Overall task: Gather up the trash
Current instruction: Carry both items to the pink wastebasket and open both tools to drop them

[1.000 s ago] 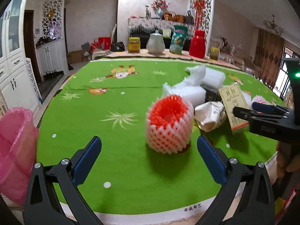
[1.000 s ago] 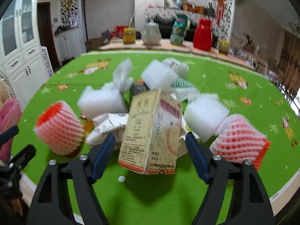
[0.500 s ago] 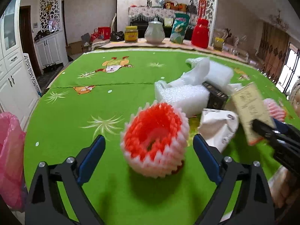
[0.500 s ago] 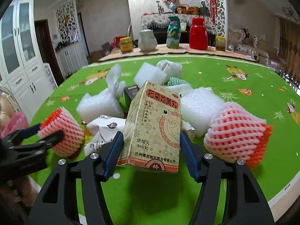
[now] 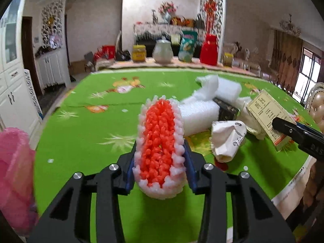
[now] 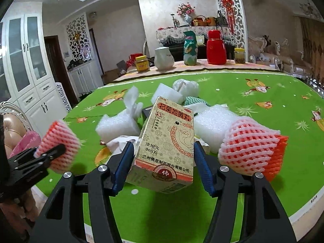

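Note:
My left gripper [image 5: 160,166] is shut on an orange and white foam fruit net [image 5: 160,145], squeezed flat and lifted above the green tablecloth [image 5: 81,133]. It also shows in the right wrist view [image 6: 58,143]. My right gripper [image 6: 164,162] is shut on a beige medicine box [image 6: 166,141], held above the table; the box shows at the right in the left wrist view [image 5: 269,117]. A pink trash bag [image 5: 14,178] hangs at the left table edge.
A trash pile lies mid-table: white foam wraps [image 6: 117,125], crumpled paper [image 5: 228,139], a second foam net [image 6: 253,147], a dark box [image 5: 226,109]. Jars, a white teapot [image 6: 164,57] and a red flask [image 6: 215,47] stand at the far edge.
My left gripper has closed on the foam net, flattened it and lifted it. My right gripper has closed on the medicine box and raised it slightly.

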The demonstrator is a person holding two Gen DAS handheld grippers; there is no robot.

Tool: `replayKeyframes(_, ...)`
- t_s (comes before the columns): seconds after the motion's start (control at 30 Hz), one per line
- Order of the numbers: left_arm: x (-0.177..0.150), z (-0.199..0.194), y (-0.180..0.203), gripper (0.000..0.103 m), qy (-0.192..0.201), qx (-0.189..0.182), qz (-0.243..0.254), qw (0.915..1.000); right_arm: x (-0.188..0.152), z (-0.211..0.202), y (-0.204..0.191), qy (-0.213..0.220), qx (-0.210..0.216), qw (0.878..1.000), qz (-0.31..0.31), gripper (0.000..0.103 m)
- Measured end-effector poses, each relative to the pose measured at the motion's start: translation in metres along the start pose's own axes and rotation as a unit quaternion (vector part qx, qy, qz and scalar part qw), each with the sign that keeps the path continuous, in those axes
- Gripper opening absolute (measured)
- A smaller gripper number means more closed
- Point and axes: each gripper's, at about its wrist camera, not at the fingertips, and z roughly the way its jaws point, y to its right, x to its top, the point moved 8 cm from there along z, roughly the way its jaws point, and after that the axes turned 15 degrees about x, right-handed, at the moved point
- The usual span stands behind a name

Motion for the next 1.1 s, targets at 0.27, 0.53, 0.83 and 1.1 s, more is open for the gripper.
replayKeyframes(0.27,0.003,-0.043,-0.07,0.041,0.048,0.023,-0.032,0.9981,0.008,0.0,-0.062,0.005,0.028,0.997,-0.065,0.058)
replayKeyframes(0.53,-0.006,-0.076,-0.143,0.041,0.075,0.064,-0.053,0.9937,0.008,0.01,-0.143,0.001,0.078,0.991,-0.113,0.058)
replayKeyframes(0.83,-0.02,-0.097,-0.251,0.042,0.075,0.137,-0.078,0.9846,-0.008,0.043,-0.263,-0.028,0.171,0.97,-0.168,0.058)
replayKeyframes(1.1,-0.047,-0.087,-0.337,0.043,0.026,0.179,-0.099,0.9784,-0.021,0.089,-0.354,-0.059,0.243,0.947,-0.201,0.058)
